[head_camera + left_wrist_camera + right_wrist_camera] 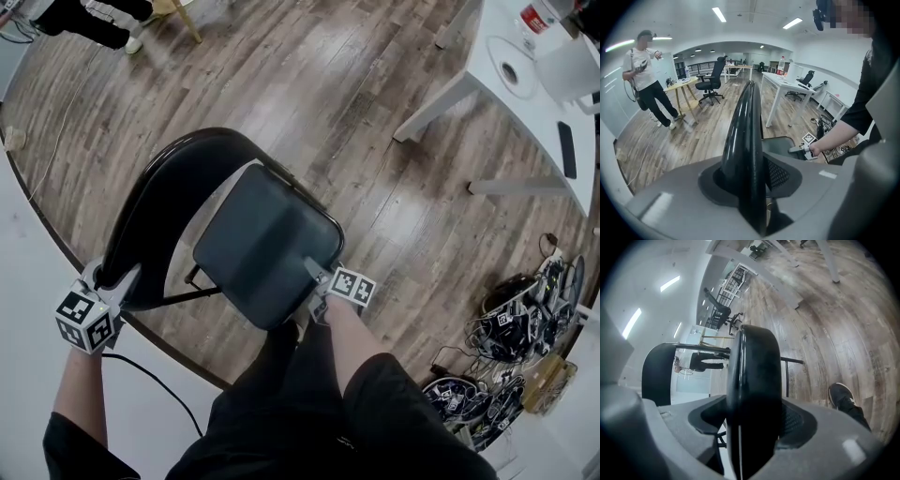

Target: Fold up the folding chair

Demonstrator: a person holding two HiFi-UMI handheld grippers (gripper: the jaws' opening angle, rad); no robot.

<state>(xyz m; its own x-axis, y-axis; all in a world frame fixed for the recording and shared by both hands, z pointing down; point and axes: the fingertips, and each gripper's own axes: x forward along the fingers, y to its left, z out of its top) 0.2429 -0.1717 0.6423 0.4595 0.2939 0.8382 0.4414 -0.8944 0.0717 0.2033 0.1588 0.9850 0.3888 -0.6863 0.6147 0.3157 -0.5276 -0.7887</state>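
Left gripper point(114, 277): jaws clenched on the near rim of the backrest point(150, 225). In the left gripper view the thin black edge stands upright between the pads, with little material inside the grip.

Right gripper point(316, 286): jaws grasping the front edge of the seat point(272, 253). In the right gripper view the thick padded edge fills the gap between the pads.

The folding chair point(225, 239) stands open on the wooden floor point(328, 94) directly in front of the person, seat flat. Folding appears not yet begun.

Hazards, as judged:
- The seat has to swing up towards the backrest. Its rounded padded edge may roll out of the right jaws as the angle changes, dropping the seat back.
- The left hold is on a thin, glossy rim. If it slips, nothing steadies the chair, and it may tip or skate on the smooth boards.
- The person's shoe point(841, 394) sits just beside the chair. The legs draw in as the frame closes and could land on it.
- The gap between seat and frame closes during folding and could trap the right jaws.

Further off, the white worktop point(539, 122) and the pile of cables point(506, 328) lie well apart from the chair. A bystander point(647, 79) stands farther still.
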